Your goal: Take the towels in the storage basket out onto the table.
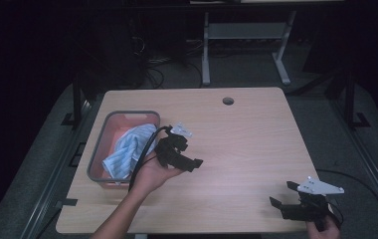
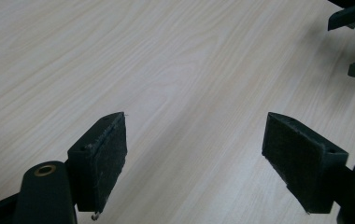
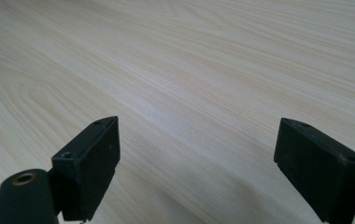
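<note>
step: cloth (image 1: pixel 127 149) lies in bin (image 1: pixel 96 149), left-centre | my left claw (image 1: pixel 195 163) gaping, empty, beside it | right claw (image 1: pixel 282 194) gaping, lower right | next: probably reach back for cloth

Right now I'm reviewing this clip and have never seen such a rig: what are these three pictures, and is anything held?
A person at a wooden table holds a two-jaw tool in each hand. The high view looks down from above: the left gripper is beside a grey basket containing a blue striped cloth; the right gripper is near the table's front right corner. The other two pictures come from cameras riding on each gripper, looking along its black jaws. Both show jaws wide apart over bare wood, holding nothing.
</note>
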A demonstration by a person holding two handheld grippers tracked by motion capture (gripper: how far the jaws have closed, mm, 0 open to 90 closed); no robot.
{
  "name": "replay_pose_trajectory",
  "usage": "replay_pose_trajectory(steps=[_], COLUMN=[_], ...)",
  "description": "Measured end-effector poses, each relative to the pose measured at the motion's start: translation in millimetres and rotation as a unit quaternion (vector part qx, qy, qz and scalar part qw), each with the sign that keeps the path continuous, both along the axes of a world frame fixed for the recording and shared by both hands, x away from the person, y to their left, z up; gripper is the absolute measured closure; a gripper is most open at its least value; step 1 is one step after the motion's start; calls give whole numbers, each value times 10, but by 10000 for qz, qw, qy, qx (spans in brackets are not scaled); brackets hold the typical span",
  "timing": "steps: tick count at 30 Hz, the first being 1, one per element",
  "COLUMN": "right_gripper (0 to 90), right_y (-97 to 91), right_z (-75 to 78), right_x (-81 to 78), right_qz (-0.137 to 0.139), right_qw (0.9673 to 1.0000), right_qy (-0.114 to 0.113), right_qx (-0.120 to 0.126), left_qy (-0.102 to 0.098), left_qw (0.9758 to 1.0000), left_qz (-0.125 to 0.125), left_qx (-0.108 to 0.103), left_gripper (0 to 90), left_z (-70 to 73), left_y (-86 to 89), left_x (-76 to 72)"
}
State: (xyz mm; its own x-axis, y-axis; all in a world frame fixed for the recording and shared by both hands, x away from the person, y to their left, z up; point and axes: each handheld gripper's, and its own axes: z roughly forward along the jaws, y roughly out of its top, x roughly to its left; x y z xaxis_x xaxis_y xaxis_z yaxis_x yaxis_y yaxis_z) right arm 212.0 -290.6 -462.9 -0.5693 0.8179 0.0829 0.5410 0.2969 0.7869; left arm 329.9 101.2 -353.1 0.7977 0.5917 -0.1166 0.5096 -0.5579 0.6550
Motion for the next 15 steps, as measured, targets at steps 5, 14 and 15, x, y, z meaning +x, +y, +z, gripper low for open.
replay_pose_trajectory(steps=[5,14,15], right_gripper=[137,137,137], right_y=[0,12,11], right_z=[9,9,9], right_x=[-3,-2,-2], right_qz=[31,37,33], right_qw=[10000,10000,10000], right_qy=[-27,0,4], right_qx=[-30,-38,-33], left_qy=[-20,10,28], left_qw=[10000,9996,9995], left_qz=[82,274,313], left_qx=[12,17,-7], left_gripper=[218,199,198], left_z=[52,118,121], left_y=[77,220,242], left_x=[42,111,121])
